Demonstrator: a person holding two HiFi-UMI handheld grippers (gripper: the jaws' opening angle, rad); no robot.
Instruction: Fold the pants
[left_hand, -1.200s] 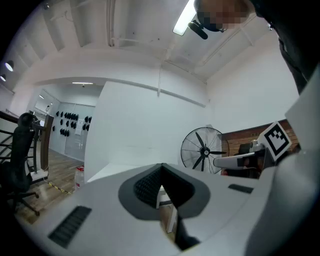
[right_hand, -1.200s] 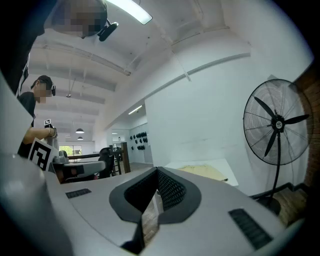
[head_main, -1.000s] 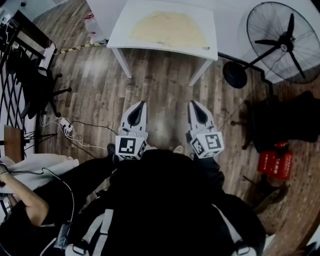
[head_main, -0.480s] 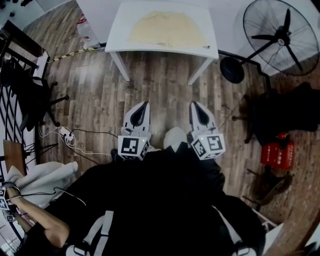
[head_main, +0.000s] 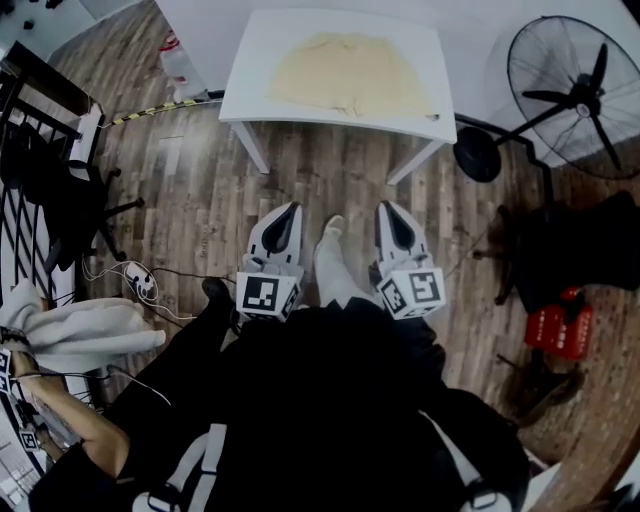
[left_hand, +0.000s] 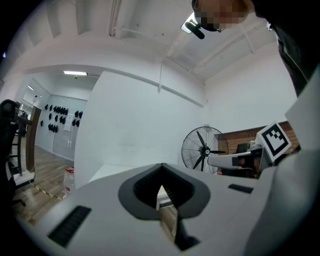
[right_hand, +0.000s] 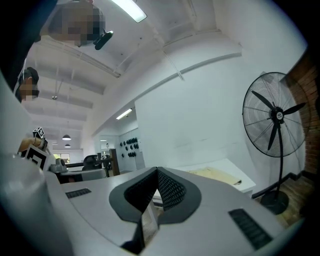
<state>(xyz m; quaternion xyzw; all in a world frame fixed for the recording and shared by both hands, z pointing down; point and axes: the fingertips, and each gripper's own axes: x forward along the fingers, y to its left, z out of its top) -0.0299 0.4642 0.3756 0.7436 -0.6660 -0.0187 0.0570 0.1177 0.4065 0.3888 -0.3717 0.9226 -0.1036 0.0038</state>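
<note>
Head view. The pants (head_main: 350, 75) are pale cream and lie spread flat on the white desk (head_main: 250, 95) at the top of the frame. They cover most of its middle and reach close to its right front corner.

The left tongs (head_main: 290, 210) and right tongs (head_main: 385, 207) are held side by side over the wooden floor (head_main: 200, 190). Both are level and point toward the desk. Their tips stop short of the desk's front edge, well apart from the pants. The pants lie ahead of both, roughly centred on the gap between them. A pale shoe (head_main: 328, 240) of the person shows on the floor between the two tongs.

Left gripper view. The jaws of the left tongs (left_hand: 161, 172) are closed tip to tip and grip nothing. The desk top (left_hand: 107, 170) shows beyond and to the left of them. I cannot make out the pants here.

Right gripper view. The jaws of the right tongs (right_hand: 157, 172) are also closed together and empty. Past the tips and to their right, the pants (right_hand: 215, 174) lie flat on the desk (right_hand: 245, 185), clear of the tongs.

Surroundings:
- A standing fan (head_main: 580, 95) is to the right of the desk.
- A red crate (head_main: 555, 330) sits on the floor at the right.
- A black chair (head_main: 70, 200) is at the left.
- A pale cloth (head_main: 85, 330) lies at the left edge, near another person's arm (head_main: 60, 420).
</note>
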